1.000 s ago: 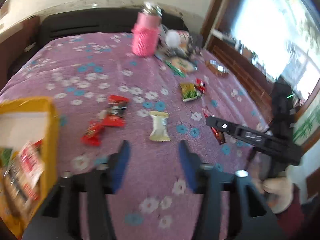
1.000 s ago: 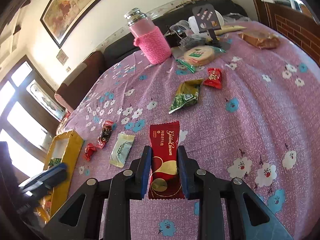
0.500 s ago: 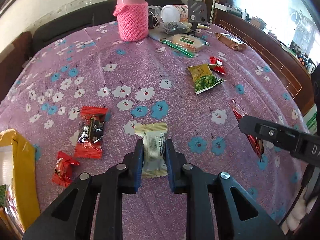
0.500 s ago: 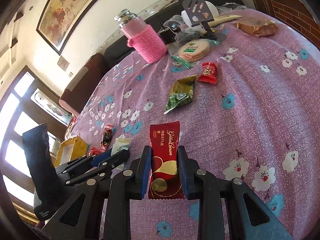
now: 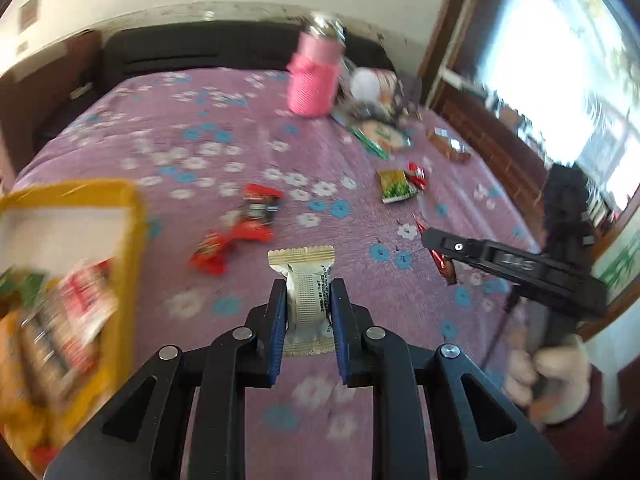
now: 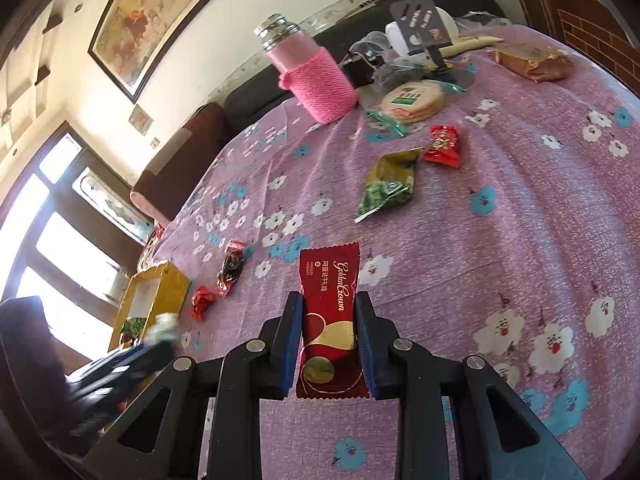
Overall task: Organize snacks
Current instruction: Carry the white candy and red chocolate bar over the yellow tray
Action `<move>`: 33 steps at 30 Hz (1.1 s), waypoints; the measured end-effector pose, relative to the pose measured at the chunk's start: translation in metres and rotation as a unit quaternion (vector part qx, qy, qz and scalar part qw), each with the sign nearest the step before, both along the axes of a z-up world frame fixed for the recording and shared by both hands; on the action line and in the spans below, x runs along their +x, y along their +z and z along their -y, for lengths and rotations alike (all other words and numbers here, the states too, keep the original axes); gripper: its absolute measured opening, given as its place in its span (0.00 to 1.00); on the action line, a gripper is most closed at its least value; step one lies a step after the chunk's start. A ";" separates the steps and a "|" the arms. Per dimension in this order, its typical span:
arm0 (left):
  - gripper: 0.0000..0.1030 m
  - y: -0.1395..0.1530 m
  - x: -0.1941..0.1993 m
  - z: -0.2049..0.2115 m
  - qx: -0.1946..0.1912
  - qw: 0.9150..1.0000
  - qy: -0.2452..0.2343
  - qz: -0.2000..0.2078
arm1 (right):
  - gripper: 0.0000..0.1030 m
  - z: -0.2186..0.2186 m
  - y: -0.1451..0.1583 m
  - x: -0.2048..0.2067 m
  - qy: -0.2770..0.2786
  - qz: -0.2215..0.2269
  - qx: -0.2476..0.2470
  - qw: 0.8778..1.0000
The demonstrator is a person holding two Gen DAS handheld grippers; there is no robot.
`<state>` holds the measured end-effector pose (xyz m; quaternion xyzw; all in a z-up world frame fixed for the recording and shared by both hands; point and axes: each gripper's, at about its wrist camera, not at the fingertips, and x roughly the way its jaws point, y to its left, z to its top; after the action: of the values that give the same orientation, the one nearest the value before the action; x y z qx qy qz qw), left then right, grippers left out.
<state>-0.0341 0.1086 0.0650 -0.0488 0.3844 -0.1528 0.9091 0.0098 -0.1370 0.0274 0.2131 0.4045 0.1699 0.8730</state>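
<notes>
My left gripper is shut on a cream snack packet and holds it above the purple floral cloth. My right gripper is shut on a dark red Golden Crown wafer packet, also off the cloth; it shows at the right of the left wrist view. A yellow box holding several snacks sits at the left; it shows in the right wrist view. Loose on the cloth lie red candies, a green packet and a small red packet.
A pink knit-covered bottle stands at the far side beside a round cracker pack, a brown packet and clutter. The left gripper shows blurred at the lower left of the right wrist view.
The left gripper closed on the cream packet on the cloth, then lifted it and swung left towards the yellow box. The right gripper kept hold of the red packet, nearly still.
</notes>
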 end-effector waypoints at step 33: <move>0.23 -0.019 -0.124 -0.198 0.000 0.979 0.205 0.008 | 0.25 -0.287 0.028 -0.073 0.246 -0.002 -0.033 0.969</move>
<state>-0.1578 0.3068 0.0458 -0.1253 0.3587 0.0366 0.9243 -0.0636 0.1496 0.0554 0.0787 0.4517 0.3656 0.8100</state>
